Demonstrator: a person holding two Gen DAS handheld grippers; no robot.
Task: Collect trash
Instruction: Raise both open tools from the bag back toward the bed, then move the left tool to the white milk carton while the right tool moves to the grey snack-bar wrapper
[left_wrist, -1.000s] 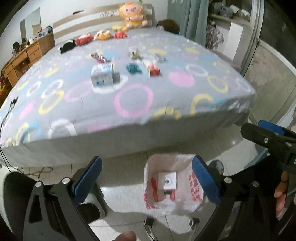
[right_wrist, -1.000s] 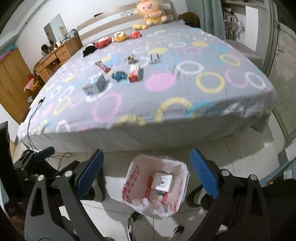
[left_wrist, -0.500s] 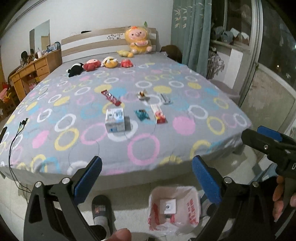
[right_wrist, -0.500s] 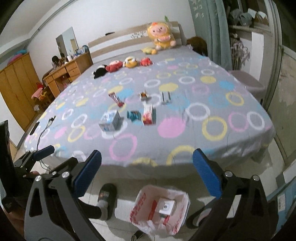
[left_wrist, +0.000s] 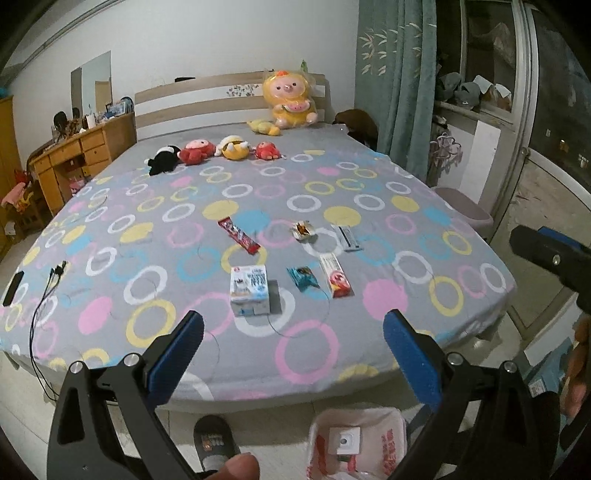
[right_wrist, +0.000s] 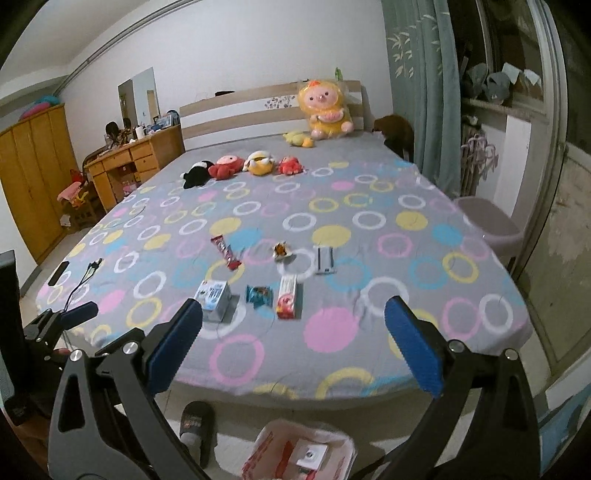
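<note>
Early stage: one small white square box (left_wrist: 345, 441) lies in the white-and-red plastic bin bag (left_wrist: 391, 439) on floor; six trash items, incl. blue-white carton (left_wrist: 249, 290), remain on ring-patterned grey bed (left_wrist: 110, 229); left gripper (left_wrist: 293, 358) & right gripper (right_wrist: 293, 356) both gape wide, holding nothing.

We note both wrist views look from the foot of the bed (left_wrist: 332, 192) toward the headboard (right_wrist: 258, 101), tilted downward, standing back from the mattress. The left view sits slightly left; the right claw (left_wrist: 546, 254) enters its right edge. Both share the bedspread and bin bag (right_wrist: 273, 443) below.
</note>
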